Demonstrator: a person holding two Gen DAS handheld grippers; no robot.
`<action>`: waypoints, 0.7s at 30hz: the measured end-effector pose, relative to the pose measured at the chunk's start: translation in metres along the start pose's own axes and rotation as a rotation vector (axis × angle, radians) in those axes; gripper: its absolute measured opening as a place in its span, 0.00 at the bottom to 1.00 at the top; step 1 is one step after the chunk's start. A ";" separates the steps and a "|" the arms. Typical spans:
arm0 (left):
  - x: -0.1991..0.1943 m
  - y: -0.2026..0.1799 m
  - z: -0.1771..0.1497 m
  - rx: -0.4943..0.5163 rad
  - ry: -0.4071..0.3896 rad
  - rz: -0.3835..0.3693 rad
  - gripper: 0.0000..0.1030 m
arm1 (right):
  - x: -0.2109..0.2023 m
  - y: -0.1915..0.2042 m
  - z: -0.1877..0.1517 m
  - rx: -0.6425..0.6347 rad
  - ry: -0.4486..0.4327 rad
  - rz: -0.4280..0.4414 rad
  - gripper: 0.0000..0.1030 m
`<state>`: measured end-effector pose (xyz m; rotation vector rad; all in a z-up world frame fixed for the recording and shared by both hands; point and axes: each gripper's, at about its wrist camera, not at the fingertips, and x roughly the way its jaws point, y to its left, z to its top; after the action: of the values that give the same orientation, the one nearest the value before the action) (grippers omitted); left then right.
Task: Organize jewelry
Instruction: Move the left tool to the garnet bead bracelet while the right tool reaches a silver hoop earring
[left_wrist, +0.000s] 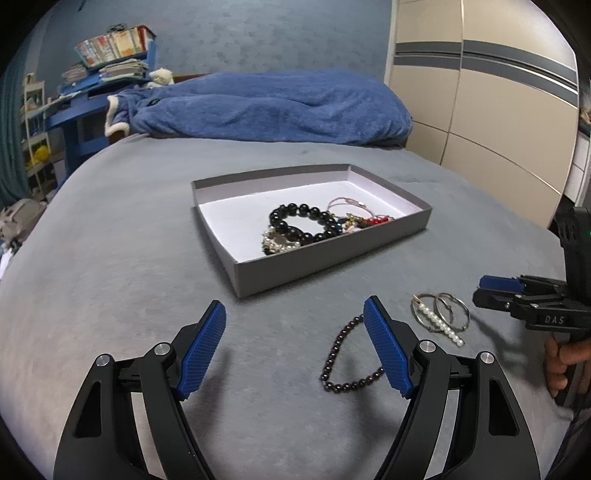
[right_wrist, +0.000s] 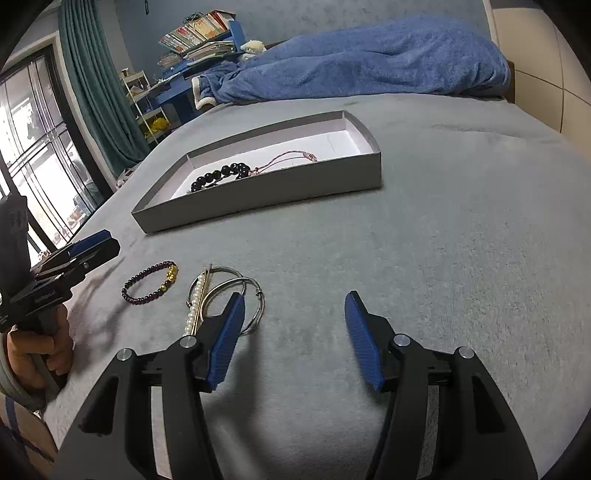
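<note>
Both claws released over bed, nothing gripped.
Left claw view: tray at 12 o'clock, full bead pile visible; right claw view alone shows gold beads on purple bracelet, hoops at 10 o'clock.

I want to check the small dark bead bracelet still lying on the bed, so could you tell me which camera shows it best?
The right wrist view: the dark bead bracelet lies fully visible there, gold beads included. In the left wrist view the same bracelet is partly hidden behind the open left gripper, whose finger covers part of the loop.
</note>
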<state>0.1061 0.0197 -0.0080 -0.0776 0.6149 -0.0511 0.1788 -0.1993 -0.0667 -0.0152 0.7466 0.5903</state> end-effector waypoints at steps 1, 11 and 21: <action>0.000 -0.001 0.000 0.006 0.002 -0.003 0.75 | 0.000 0.000 0.000 -0.001 0.001 0.000 0.58; 0.000 -0.005 -0.002 0.024 0.005 -0.012 0.75 | 0.001 0.000 -0.001 0.006 -0.001 0.007 0.58; 0.002 -0.020 -0.003 0.093 0.016 -0.040 0.75 | 0.001 -0.001 -0.001 0.005 0.000 0.012 0.58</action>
<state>0.1056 -0.0008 -0.0100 0.0006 0.6266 -0.1186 0.1793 -0.2002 -0.0685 -0.0064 0.7489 0.6004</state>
